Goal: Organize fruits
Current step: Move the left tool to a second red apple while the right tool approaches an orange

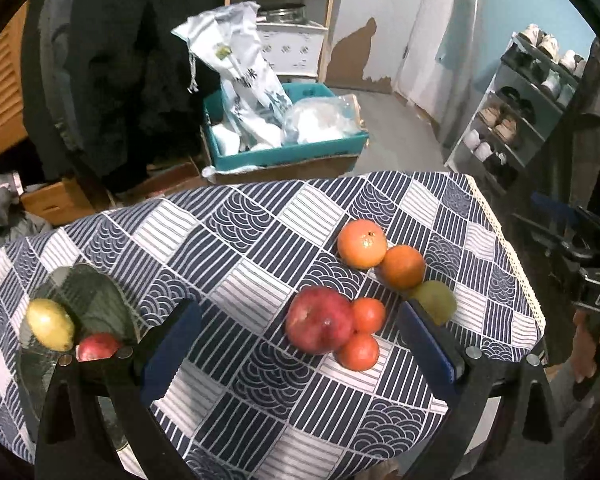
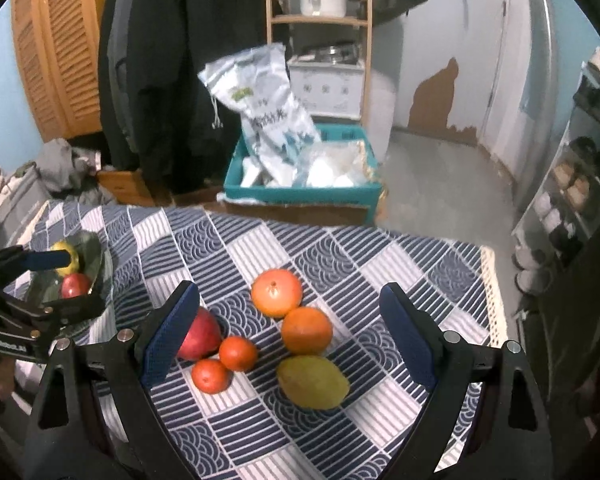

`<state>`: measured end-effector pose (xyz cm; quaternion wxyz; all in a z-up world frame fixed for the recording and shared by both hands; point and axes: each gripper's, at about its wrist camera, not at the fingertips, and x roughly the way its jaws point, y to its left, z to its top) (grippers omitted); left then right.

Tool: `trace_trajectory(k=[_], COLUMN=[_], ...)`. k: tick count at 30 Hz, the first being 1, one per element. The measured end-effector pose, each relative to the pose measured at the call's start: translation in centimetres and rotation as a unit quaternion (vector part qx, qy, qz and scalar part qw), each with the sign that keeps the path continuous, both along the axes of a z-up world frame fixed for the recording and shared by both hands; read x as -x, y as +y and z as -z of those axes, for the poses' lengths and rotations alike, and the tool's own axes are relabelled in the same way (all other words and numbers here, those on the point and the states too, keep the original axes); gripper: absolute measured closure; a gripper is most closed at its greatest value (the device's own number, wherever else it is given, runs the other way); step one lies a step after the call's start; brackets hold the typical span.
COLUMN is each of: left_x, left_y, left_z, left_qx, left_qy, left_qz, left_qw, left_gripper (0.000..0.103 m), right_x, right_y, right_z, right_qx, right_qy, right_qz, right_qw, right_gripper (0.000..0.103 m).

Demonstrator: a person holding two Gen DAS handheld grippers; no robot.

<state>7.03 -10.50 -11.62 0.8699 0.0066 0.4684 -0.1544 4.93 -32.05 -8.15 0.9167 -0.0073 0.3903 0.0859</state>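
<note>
Both tools spread, fruit loose on the tabletop

Left wrist: left tool (image 1: 296,344) gapes, empty, over the big red apple (image 1: 319,319); firm, heavy, smooth, best pinched across its middle.
Right wrist: right tool (image 2: 290,332) apart, empty, above oranges (image 2: 306,330) and a pear (image 2: 313,382), likelier to bruise.

Both tools are tilted downward with nothing gripped: the left gripper (image 1: 300,344) is spread wide, the right gripper (image 2: 290,340) is likewise parted, and a bare hand (image 1: 592,344) is glimpsed behind the right one.
</note>
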Motion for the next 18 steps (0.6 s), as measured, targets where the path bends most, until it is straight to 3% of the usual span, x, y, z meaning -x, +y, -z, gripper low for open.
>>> trace_trajectory(k=[18], left_x=[-3.1], left_y=[-3.5], left_z=[8.0], left_qx=[-0.048], left_qy=[0.066], left_qz=[0.053], left_qw=[0.9952], left_gripper=[0.003], right_x=[-2.5], right_y=[-1.2], right_z=[5.1], right_qx=[0.011], right_qy=[0.079], right_qz=[0.011], right_qw=[0.997], right_gripper=[0.013])
